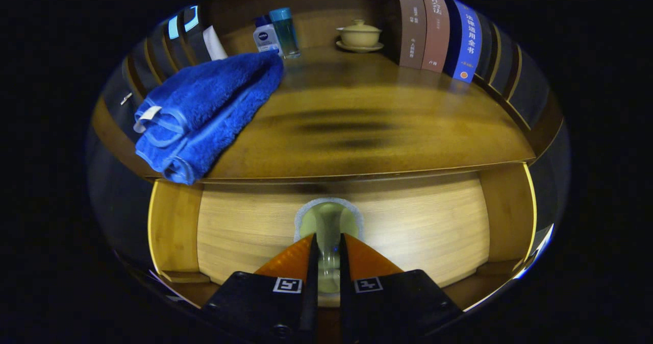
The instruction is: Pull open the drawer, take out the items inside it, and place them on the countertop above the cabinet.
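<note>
Below the countertop edge, gripper fingers pinch the drawer knob.

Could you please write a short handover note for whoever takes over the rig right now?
Gripper: fingers closed on the pale rounded knob of the light wooden drawer front.
Drawer: looks shut or barely open; contents hidden.
Wooden countertop above carries a folded blue towel, two small bottles, a lidded cream cup and upright books.
Done: knob gripped.
Left: pull open, lift items out, place them on the countertop.
</note>
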The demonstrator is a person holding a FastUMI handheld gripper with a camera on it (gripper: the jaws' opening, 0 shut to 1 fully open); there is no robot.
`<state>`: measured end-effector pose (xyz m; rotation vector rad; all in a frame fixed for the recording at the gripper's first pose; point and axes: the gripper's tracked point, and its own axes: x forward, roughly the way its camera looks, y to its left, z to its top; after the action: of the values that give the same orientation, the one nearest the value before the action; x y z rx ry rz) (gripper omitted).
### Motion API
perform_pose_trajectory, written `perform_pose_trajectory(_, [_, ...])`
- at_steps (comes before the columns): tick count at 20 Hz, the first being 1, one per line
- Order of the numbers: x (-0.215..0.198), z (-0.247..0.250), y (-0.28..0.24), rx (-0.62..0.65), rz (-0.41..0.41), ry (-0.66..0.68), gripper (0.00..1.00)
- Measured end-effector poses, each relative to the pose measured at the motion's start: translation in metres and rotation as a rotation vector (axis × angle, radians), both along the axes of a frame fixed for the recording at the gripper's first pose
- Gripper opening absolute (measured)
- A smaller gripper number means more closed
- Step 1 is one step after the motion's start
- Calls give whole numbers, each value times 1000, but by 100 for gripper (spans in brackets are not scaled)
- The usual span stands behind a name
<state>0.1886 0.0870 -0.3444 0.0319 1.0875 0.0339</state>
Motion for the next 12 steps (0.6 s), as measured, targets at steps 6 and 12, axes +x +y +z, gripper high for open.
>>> perform_pose_trajectory(6, [-1,83,-1,36,22,-55,22])
perform_pose_trajectory(12, [47,138,-10,5,0,-126,22])
